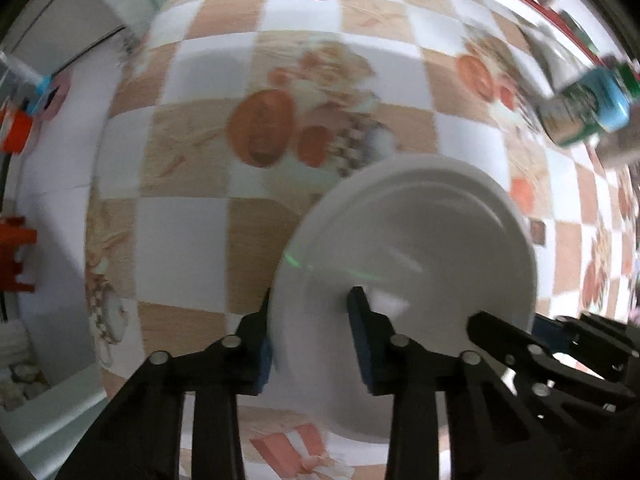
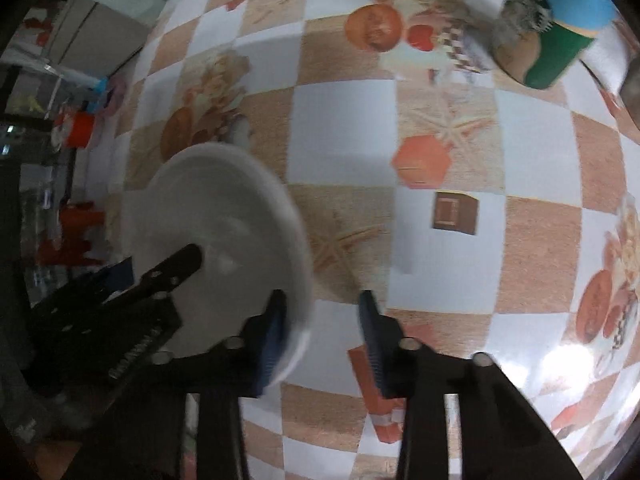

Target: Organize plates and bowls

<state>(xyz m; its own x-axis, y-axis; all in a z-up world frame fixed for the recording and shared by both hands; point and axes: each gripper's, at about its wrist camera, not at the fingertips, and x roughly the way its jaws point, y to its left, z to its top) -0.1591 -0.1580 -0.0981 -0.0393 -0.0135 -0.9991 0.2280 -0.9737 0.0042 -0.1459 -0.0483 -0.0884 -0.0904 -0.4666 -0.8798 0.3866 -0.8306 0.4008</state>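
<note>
A white bowl [image 1: 420,240] sits on the checkered tablecloth and also shows in the right wrist view [image 2: 216,208]. My left gripper [image 1: 312,320] points straight down over the bowl's near-left rim. One pad is against the rim's outer edge and the other finger is inside the bowl, so it is shut on the rim. My right gripper [image 2: 322,308] straddles the opposite rim. Its left finger is inside the bowl. Its right finger stands outside, with a strip of cloth showing between it and the rim. Both views are motion-blurred.
A can with a blue lid and green label [image 1: 592,108] stands at the far right of the table [image 1: 180,240]; the can also shows in the right wrist view [image 2: 560,32]. The table's left edge drops off to orange items [image 1: 16,252] and shelving beyond.
</note>
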